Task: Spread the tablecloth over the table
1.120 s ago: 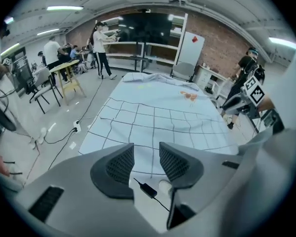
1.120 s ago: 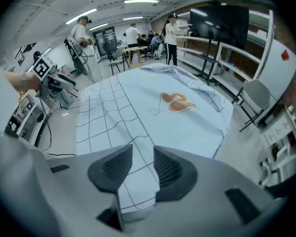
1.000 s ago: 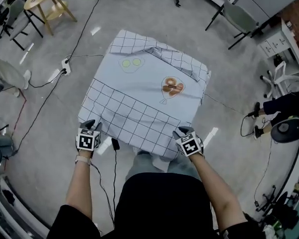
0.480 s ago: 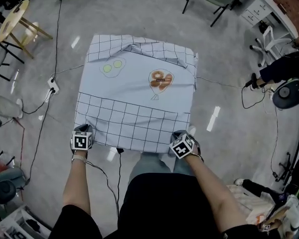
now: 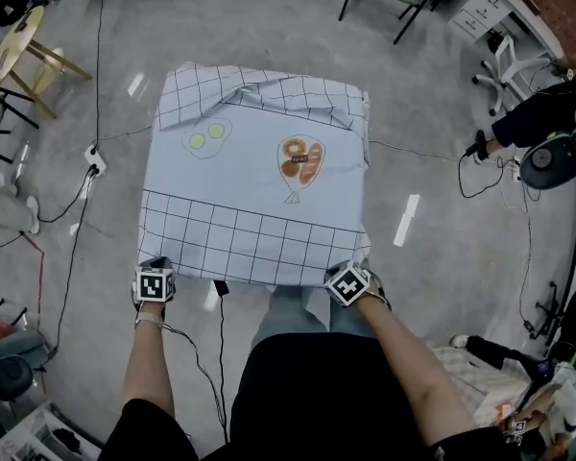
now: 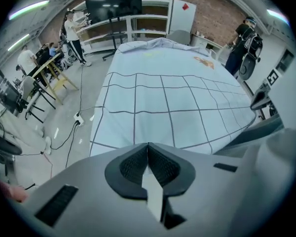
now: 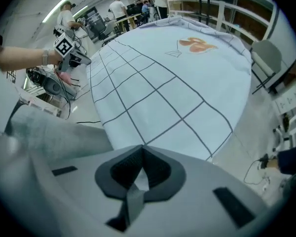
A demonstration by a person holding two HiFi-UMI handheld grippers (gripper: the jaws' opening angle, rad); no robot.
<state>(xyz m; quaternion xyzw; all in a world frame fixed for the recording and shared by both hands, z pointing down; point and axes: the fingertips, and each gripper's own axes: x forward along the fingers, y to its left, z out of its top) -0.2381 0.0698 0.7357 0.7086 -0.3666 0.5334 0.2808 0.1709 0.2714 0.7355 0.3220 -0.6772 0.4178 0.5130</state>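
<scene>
- tablecloth [image 5: 254,200] is lying spread, straight ahead of the person
- left gripper [image 5: 156,265] is sitting at its near-left corner, right gripper [image 5: 342,270] at its near-right corner
- power strip [image 5: 94,160] is lying on the floor [image 5: 442,113], left of the tablecloth
- stool [image 5: 19,41] is standing far left, behind

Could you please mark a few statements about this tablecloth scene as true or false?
1. The left gripper and the right gripper are each shut on a near corner of the tablecloth. True.
2. The tablecloth's far edge lies flat and smooth. False: it is bunched and folded over.
3. The orange print lies to the person's right of the green circles. True.
4. The tablecloth is plain, with no lines. False: dark grid lines cross its near part.
</scene>
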